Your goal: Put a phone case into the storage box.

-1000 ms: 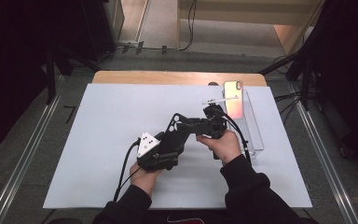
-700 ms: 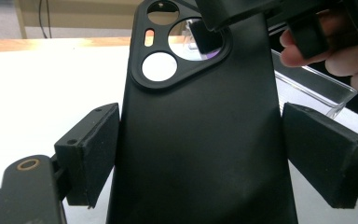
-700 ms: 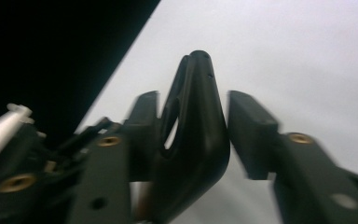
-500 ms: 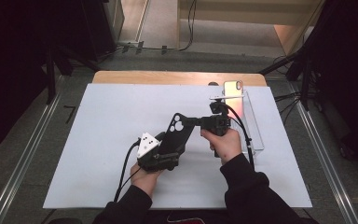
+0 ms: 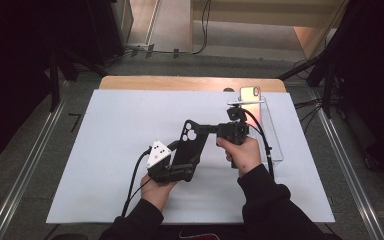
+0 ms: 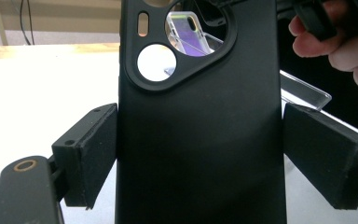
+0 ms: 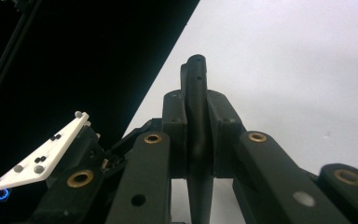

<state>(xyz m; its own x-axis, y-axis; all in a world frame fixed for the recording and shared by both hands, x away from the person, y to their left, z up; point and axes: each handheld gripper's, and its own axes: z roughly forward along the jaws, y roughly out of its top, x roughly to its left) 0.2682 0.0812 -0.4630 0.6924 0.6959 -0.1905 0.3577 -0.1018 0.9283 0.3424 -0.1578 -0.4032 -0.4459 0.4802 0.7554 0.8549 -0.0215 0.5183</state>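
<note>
While the black phone case [image 5: 187, 142] hung above the white mat [image 5: 105, 150] between both hands in the high view, the left gripper [image 6: 198, 154] clamped its flat matte sides, and the right gripper [image 7: 198, 135], having just closed, pinched its thin edge.

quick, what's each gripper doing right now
left gripper: shut on the black phone case, pads on its two long edges.
right gripper: jaws just closing, now shut on the same case's edge.
</note>
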